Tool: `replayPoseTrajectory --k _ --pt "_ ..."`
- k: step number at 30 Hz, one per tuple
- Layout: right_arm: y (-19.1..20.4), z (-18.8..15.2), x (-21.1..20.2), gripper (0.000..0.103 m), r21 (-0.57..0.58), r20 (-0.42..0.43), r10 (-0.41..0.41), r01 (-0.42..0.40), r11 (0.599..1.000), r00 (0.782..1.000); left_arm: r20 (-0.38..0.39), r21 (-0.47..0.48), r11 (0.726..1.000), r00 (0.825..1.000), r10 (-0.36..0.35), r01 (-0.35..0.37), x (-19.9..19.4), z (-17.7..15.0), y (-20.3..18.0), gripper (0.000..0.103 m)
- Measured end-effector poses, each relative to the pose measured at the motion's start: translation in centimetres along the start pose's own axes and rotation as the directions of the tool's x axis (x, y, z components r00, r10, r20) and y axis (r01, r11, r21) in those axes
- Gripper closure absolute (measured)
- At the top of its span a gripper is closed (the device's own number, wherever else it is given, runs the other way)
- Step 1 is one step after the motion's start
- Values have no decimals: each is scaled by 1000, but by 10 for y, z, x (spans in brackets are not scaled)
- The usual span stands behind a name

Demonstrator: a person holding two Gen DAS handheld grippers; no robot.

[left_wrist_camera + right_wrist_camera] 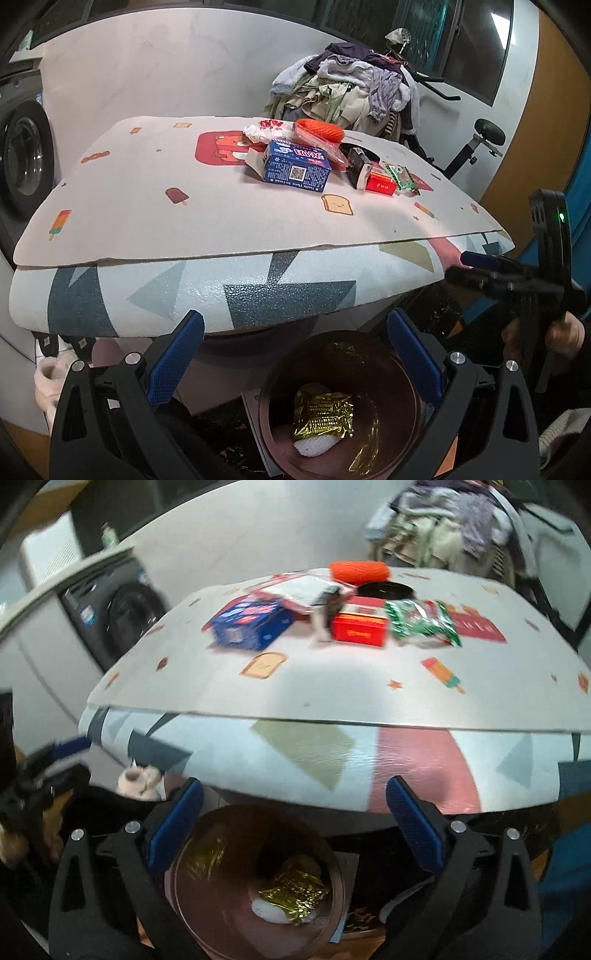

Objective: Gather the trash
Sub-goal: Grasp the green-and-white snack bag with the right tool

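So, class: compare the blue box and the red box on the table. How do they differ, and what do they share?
The blue box is larger than the red box. The blue box carries white print and a square code on its side, while the red box looks mostly plain red. In the left wrist view the blue box lies left of the red box, with a dark packet between them. Both are cardboard cartons lying uncollected on the table.

- Left gripper [295, 354]: blue-padded jaws spread wide, nothing between the pads, above a brown bin [406, 391].
- Bin contents: gold foil wrapper [323, 415] lying on a white wad [314, 448].
- Table [229, 206], patterned cover: blue box [297, 170], orange netted item [320, 131], red box [380, 183], green packet [402, 179].
- Right gripper [467, 267]: seen side-on at right edge, held in a hand [565, 330].
- Background: clothes pile [351, 88].
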State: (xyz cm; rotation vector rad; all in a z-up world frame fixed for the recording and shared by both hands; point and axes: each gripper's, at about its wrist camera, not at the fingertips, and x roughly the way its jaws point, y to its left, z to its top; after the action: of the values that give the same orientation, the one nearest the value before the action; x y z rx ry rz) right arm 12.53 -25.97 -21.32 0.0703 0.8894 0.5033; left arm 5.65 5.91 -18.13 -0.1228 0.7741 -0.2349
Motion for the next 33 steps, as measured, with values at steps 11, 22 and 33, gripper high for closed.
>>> replayPoseTrajectory --k 11,22,33 --pt "-47 16 -7 6 169 71 -97 83 982 993 -14 23 999 999 30 -30 7 1 -5 6" --pt "-97 96 8 6 56 84 -142 137 989 986 122 -30 997 989 78 -74 -3 56 9 6" --pt "-145 156 79 17 182 21 -128 122 976 992 46 -59 997 997 57 -54 36 102 15 6"
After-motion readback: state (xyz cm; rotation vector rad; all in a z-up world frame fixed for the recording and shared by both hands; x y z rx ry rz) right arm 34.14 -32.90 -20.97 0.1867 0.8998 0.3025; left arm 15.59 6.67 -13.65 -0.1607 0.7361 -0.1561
